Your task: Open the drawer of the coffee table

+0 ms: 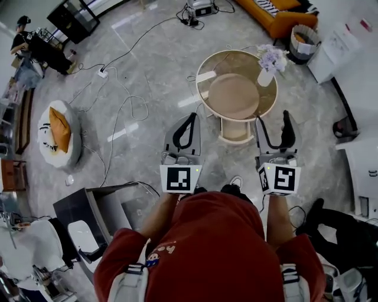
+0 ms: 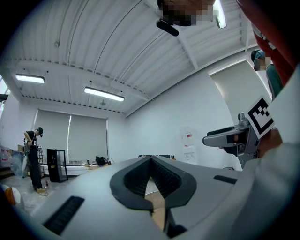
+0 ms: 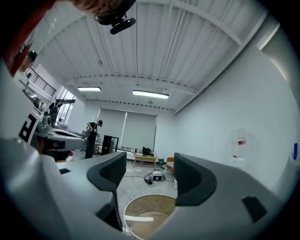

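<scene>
The round coffee table has a glass top over a tan lower shelf and a cream base; it stands just ahead of both grippers. I cannot make out a drawer front from above. My left gripper hovers near the table's front-left edge with its jaws together and nothing in them; they meet at a point in the left gripper view. Held at the table's front-right edge, my right gripper is open and empty. In the right gripper view the table top shows between the spread jaws.
A white vase of pale flowers stands on the table's far right rim. Cables trail over the floor to the left. A white beanbag with an orange cushion lies left, an orange sofa and a basket beyond, and a dark box near my left.
</scene>
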Demonstrator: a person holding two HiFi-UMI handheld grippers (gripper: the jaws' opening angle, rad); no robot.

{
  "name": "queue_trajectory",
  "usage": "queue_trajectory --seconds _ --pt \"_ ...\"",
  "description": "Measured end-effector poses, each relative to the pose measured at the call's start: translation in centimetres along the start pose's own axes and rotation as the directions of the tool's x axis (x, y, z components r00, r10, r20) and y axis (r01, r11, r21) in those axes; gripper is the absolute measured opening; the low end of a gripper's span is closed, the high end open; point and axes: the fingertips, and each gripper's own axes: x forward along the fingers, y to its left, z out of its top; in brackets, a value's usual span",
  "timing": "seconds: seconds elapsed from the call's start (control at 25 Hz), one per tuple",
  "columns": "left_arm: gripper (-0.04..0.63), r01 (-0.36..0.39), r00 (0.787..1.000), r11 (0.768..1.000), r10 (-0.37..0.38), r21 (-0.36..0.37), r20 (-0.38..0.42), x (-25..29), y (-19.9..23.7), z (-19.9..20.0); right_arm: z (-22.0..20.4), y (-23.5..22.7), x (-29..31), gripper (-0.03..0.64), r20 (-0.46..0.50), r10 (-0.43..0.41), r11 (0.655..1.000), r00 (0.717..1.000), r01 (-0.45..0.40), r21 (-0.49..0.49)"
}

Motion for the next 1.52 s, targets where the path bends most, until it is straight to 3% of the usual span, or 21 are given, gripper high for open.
queue_trajectory --seconds 0.32,0.44,0.64,1.52 --pt "0.005 0.058 0.998 0.998 -0.058 0.006 0.025 0.8 -1.1 0.8 -0.4 -0.3 -0.3 0.297 -0.027 -0.039 0.999 0.999 0.038 -0.017" --pt "0.005 0.069 0.997 0.998 -0.069 0.001 0.027 1.0 -1.3 0.8 -1.2 -0.3 -0.2 0.154 -0.057 -0.042 0.999 0.997 0.041 -0.013" --pt "0.005 0.080 0.997 0.997 -0.080 -0.007 0.015 1.3 -2.0 0.0 -1.7 -1.1 -0.9 0.037 -0.061 -0.067 0.998 0.996 0.067 0.006" --pt "0.005 0.101 0.995 0.995 -0.101 0.015 0.017 2.3 -3.9 0.1 -1.9 -3.1 -0.8 0.025 -0.057 -0.105 0.994 0.993 0.104 -0.020"
